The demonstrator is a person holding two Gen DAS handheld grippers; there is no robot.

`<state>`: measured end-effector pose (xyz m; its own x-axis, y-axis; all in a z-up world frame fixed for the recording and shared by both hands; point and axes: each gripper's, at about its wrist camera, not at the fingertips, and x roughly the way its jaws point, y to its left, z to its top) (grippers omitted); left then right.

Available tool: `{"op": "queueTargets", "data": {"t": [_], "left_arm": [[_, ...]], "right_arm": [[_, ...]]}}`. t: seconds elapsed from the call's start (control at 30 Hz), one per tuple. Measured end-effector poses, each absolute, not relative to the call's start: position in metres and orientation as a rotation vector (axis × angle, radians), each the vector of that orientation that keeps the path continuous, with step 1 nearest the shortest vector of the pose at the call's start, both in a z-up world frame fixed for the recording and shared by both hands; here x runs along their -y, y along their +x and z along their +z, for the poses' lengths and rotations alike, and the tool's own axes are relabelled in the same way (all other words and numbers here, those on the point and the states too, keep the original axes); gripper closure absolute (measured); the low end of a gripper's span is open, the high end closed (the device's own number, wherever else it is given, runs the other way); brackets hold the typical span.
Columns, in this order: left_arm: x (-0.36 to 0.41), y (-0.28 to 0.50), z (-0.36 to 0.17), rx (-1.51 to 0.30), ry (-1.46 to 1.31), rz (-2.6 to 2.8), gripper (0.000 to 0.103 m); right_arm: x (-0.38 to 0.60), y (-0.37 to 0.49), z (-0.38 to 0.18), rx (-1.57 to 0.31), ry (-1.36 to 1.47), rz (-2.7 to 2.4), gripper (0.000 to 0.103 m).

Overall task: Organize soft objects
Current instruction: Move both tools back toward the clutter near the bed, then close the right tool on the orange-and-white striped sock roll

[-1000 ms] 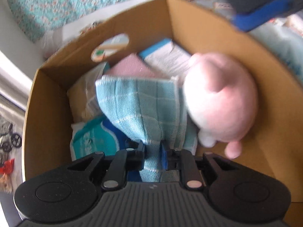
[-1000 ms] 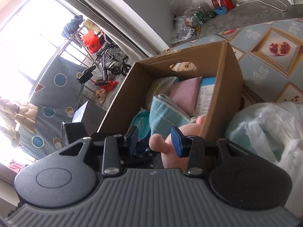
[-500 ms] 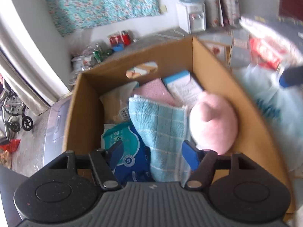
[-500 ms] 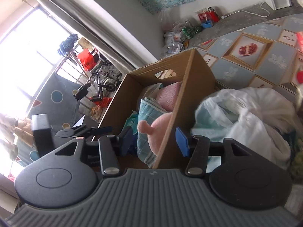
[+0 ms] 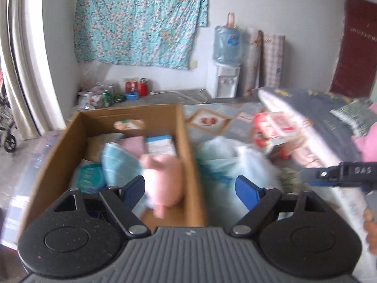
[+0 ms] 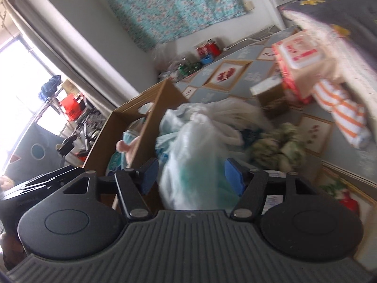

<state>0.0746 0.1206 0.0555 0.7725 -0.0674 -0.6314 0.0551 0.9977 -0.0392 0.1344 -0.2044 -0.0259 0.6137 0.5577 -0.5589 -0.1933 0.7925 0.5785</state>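
A brown cardboard box (image 5: 186, 146) holds a pink plush toy (image 5: 165, 179), a folded teal checked cloth (image 5: 120, 165), a pink cloth and some packets. My left gripper (image 5: 190, 189) hangs above the box's near right corner, its jaws opening, with nothing gripped between them. My right gripper (image 6: 190, 172) is also opening, over a white plastic bag (image 6: 195, 151) with teal contents that lies right of the box (image 6: 162, 101). The bag shows between its pads but they do not press on it. The plush's pink tip (image 6: 123, 145) shows over the box wall.
On the patterned floor mat (image 6: 235, 75) right of the box lie a red-and-white packet (image 6: 299, 54), an orange-striped cloth (image 6: 341, 110) and a greenish bundle (image 6: 282, 146). A dark quilt (image 5: 329, 108) lies at the right. A water dispenser (image 5: 225, 80) stands by the far wall.
My left gripper let go of the teal cloth, opened wide and rose back away from the box. My right gripper released the pink plush into the box and swung right over the plastic bag.
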Motion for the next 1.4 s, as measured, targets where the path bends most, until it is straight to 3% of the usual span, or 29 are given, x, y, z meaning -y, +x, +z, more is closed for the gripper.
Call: {"op": "queueTargets", "data": {"t": [0.43,0.67,0.83,0.97,1.1,1.4], "left_arm": [[0.016,0.095,0.008,-0.642,-0.048,-0.282,0.018],[0.070,0.147,-0.024,-0.679,-0.053,-0.333,0.029],[0.084,0.172,-0.045,-0.763,-0.088,-0.337,0.043],[0.086,0.178,-0.051,-0.782,-0.084,-0.338,0.043],[0.086,0.178,-0.053,-0.794,-0.077,-0.327,0.043],[0.088,0.156,-0.044,-0.782,-0.068,-0.353,0.043]], "right_arm": [[0.320,0.141,-0.021,-0.811,0.379,0.303,0.041],[0.345,0.214,-0.051,-0.934,0.338,0.291,0.044],[0.334,0.264,-0.083,-1.028,0.270,0.273,0.047],[0.323,0.285,-0.102,-1.096,0.205,0.249,0.050],[0.316,0.287,-0.110,-1.121,0.191,0.266,0.067],[0.323,0.248,-0.112,-1.181,0.335,0.292,0.071]]}}
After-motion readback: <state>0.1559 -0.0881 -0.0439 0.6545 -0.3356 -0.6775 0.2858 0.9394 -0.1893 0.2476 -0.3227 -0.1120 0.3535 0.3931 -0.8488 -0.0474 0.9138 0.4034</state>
